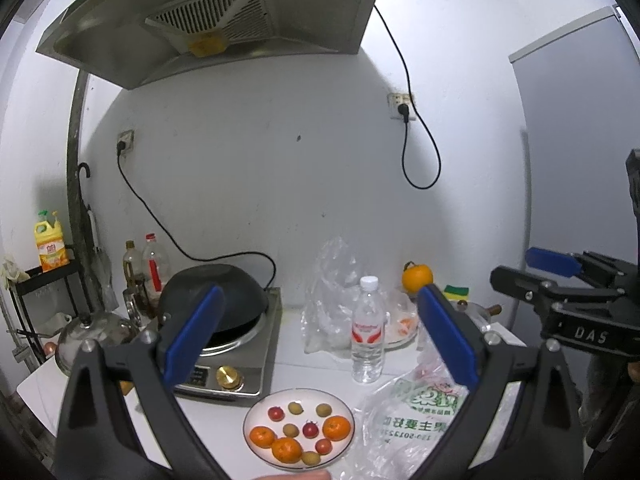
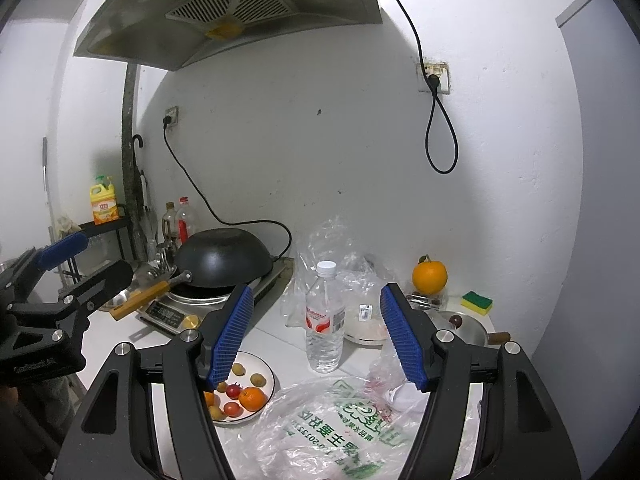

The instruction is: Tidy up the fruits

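Left wrist view first: the left gripper [image 1: 320,344] hangs with its jaws spread wide and nothing between them, well above the counter; the plate [image 1: 256,412] lies below and just ahead of that claw, squarely under the gap, carrying tangerines [image 1: 337,428], small red fruits [image 1: 311,429] and small yellow-green ones [image 1: 295,408]; a printed plastic bag [image 1: 404,424] lies beside the plate under the right-hand finger, and a water bottle [image 1: 368,330] stands further ahead; the right gripper [image 1: 532,270] shows out to the right, level with this one. Over to the right wrist view: the right gripper [image 2: 316,336] is also released, holding nothing; from here the plate [image 2: 269,372] sits low and to the left, partly hidden behind the left-hand blue pad [image 2: 230,340], while the bag [image 2: 320,432] fills the space directly beneath the claw; a big orange [image 2: 429,277] rests far ahead and to the right. By my reading the left claw is the nearer hand, and a downward reach is what the next pick calls for; round fruit, so no long axis to line up.
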A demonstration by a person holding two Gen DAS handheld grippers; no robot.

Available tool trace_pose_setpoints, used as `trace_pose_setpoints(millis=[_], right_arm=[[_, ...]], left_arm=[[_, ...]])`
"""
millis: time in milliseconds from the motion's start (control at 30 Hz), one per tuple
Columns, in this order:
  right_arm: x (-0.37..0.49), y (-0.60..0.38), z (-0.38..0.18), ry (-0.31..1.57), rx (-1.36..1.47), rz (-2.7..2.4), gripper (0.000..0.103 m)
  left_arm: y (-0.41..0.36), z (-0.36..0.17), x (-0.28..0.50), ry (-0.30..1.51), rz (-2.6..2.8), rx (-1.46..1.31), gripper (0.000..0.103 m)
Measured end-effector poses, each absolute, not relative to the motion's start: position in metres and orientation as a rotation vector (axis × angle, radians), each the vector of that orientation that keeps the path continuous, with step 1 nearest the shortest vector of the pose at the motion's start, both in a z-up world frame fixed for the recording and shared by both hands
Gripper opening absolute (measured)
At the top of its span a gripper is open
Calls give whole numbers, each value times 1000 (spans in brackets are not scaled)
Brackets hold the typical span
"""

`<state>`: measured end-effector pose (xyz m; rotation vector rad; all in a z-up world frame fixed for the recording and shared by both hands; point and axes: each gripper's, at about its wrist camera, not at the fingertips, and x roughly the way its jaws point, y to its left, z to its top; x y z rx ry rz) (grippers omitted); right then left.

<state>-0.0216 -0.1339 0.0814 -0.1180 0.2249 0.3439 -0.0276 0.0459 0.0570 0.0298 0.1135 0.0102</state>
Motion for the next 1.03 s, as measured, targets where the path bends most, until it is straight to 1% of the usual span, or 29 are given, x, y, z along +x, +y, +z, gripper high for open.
trace_pose_setpoints(millis=[667, 1033], right_arm=[[-14, -127, 84, 234, -136, 317, 69], [-11, -115, 86, 243, -166, 299, 69]], left_arm=[[46, 60, -18, 116, -15, 41, 98], [60, 56, -11, 113, -46, 35, 98]])
